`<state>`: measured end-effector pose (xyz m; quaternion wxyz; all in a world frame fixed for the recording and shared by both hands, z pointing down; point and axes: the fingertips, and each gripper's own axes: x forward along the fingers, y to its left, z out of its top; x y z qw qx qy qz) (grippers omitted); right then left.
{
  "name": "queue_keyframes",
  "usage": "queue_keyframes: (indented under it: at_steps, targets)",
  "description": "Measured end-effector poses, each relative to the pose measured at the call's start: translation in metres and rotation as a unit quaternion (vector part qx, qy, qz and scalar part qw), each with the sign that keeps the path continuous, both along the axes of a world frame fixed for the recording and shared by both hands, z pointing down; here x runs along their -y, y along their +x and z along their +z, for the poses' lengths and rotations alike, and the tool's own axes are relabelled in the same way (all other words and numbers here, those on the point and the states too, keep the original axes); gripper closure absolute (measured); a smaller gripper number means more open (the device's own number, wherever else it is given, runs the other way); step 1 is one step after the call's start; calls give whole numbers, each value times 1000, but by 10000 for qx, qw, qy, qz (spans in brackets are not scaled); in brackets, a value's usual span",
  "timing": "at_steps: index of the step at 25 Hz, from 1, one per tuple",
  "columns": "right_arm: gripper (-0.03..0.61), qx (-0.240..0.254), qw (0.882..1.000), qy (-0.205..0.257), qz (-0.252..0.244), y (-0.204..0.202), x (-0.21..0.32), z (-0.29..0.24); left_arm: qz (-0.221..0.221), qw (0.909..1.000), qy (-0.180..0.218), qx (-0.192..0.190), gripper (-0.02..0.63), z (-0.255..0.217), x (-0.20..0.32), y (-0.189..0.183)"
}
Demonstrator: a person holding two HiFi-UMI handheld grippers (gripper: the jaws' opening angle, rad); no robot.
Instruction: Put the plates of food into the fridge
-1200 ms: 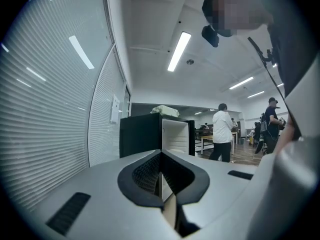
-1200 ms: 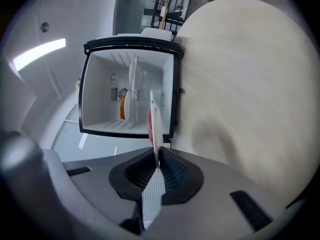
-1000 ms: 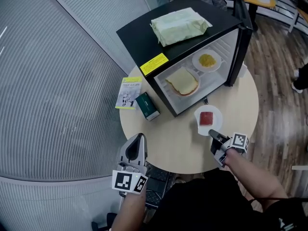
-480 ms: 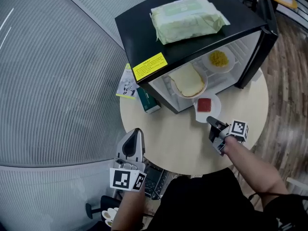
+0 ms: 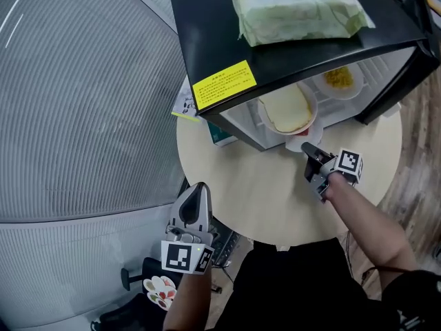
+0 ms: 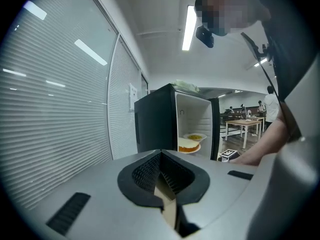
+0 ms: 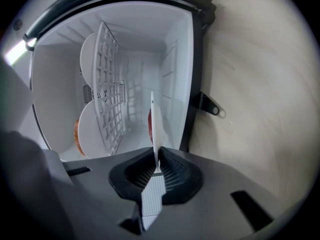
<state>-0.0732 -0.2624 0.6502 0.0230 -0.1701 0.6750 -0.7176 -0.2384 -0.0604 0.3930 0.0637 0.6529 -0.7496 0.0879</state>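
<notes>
"Sliding the plate [image 7: 155,119] in under the shelf [image 7: 110,94]: what counts most at this step?" asks the student.

"Keeping it level," says the tutor. "The right gripper [image 7: 156,159] is clenched on the plate's near rim, so the far edge hangs free. The plate sits at the mouth of the fridge [image 5: 289,54], in the space between the wire shelf and the floor. The red food faces the shelf side. My reading is that the plate should travel straight in, low enough to clear the wire. It should then be set flat on the floor before the jaws let go."

"What could spoil it?"

"A tip of the wrist, likely. The grip is at one edge only, so the food could slide. The two plates on the shelf, the sandwich plate [image 5: 288,109] and the yellow one [image 5: 337,80], sit just above the path and should not be knocked from below."

"How are the hands placed?"

"The right forearm reaches across the table [image 5: 262,185] towards the opening, and its gripper lies nearly level, aimed into the fridge. The left gripper [image 5: 198,192] is held well back, at the table's near edge. Its jaws are together with nothing between them, and it points roughly towards the fridge."
</notes>
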Motion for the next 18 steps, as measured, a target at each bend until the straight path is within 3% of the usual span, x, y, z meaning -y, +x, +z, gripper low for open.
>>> queue_keyframes:
  at_steps: [18]
  targets:
    - [555, -202, 9995, -229, -100, -55, 34, 11, -713, 9967, -259, -275, 611, 27, -38, -28]
